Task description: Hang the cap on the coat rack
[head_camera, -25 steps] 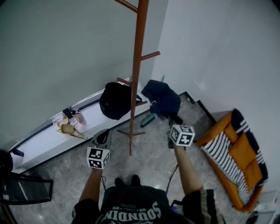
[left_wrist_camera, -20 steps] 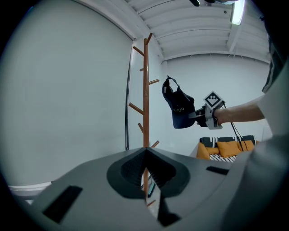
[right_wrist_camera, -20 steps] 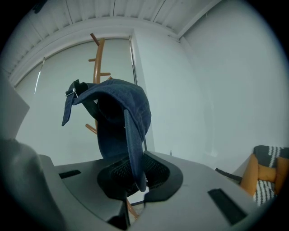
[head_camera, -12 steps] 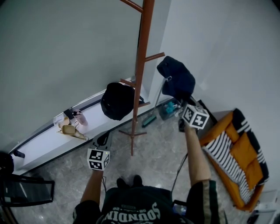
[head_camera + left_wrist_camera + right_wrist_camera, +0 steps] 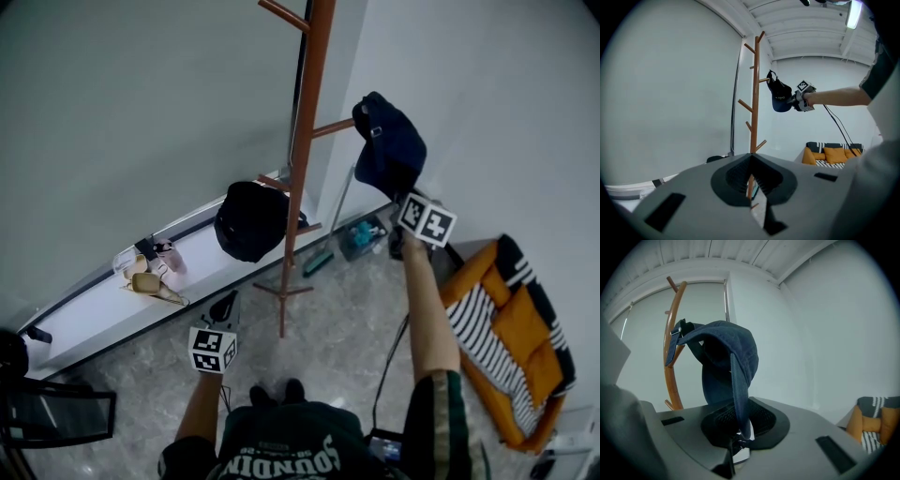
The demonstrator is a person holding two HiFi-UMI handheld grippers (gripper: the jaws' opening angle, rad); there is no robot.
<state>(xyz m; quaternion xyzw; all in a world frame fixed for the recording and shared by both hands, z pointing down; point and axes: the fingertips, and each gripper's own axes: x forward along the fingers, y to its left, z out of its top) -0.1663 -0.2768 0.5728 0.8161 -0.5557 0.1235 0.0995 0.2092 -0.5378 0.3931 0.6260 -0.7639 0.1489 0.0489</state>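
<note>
In the head view, the right tool [image 5: 402, 197] is raised high on a stretched arm and holds the cap [image 5: 389, 145] just beside the coat rack [image 5: 302, 169]. The dark blue cap hangs at the outer end of an upper peg [image 5: 333, 127]. Its back strap is at the peg's tip, but this view does not show whether the strap is over it. The left tool [image 5: 223, 307] is low, near the person's body and well apart from the cap. A black bag [image 5: 248, 220] hangs on a lower peg.

In the left gripper view, the left tool [image 5: 751, 182] has its jaws drawn almost together, with only a thin slit between them and nothing in it. Far ahead, the cap [image 5: 780, 98] is against the upper peg [image 5: 764, 80].

In the right gripper view, the right tool [image 5: 739, 437] is closed on the brim of the cap [image 5: 726, 357], which rises from between the jaws. The strap opening faces the rack [image 5: 670, 362].

The step in hand appears to be bringing the cap onto the peg. The next move probably calls for sliding the strap opening over the peg tip, lowering a little so the cap rests there, and then opening the jaws.
</note>
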